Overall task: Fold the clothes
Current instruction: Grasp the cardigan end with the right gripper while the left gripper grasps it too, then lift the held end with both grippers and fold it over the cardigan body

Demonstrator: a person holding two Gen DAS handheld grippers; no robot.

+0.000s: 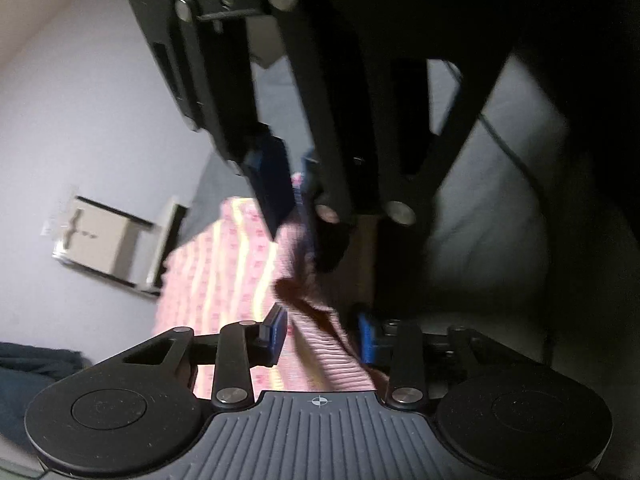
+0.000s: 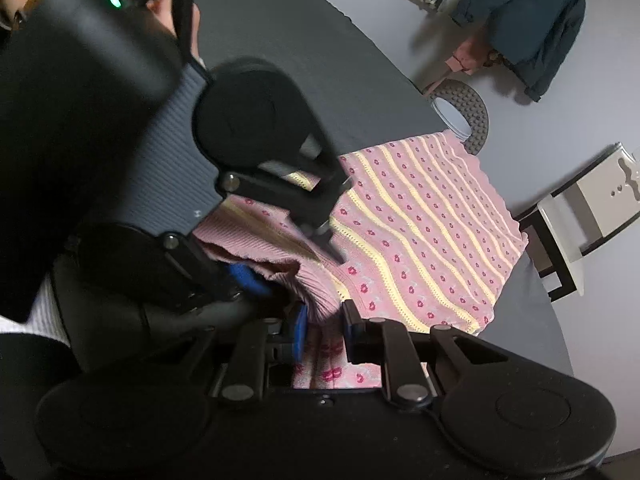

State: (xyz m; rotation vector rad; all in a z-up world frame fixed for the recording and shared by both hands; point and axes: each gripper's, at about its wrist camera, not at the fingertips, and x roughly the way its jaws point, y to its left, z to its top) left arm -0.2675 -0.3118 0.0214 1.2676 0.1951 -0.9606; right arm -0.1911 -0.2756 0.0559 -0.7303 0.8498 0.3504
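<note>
A pink knit sweater [image 2: 420, 232] with yellow wavy stripes and red flower dots lies spread on a dark grey table [image 2: 320, 40]. My right gripper [image 2: 325, 330] is shut on a bunched fold of its pink ribbed edge [image 2: 320, 306] near the table's front. In the left wrist view the right gripper [image 1: 290, 172] hangs just ahead with pink fabric pinched between its blue pads. My left gripper [image 1: 320, 334] stands open, and a ribbed pink strip [image 1: 332, 344] runs loosely between its fingers. Seen from the right wrist, the left gripper [image 2: 290, 262] hovers over the sweater's ribbed edge.
A grey knobbed mat with a white disc [image 2: 460, 116] lies at the table's far edge, touching the sweater's corner. A white and black chair [image 2: 588, 208] stands beside the table. A dark blue jacket [image 2: 532, 20] hangs on the wall. Part of a person shows at top left.
</note>
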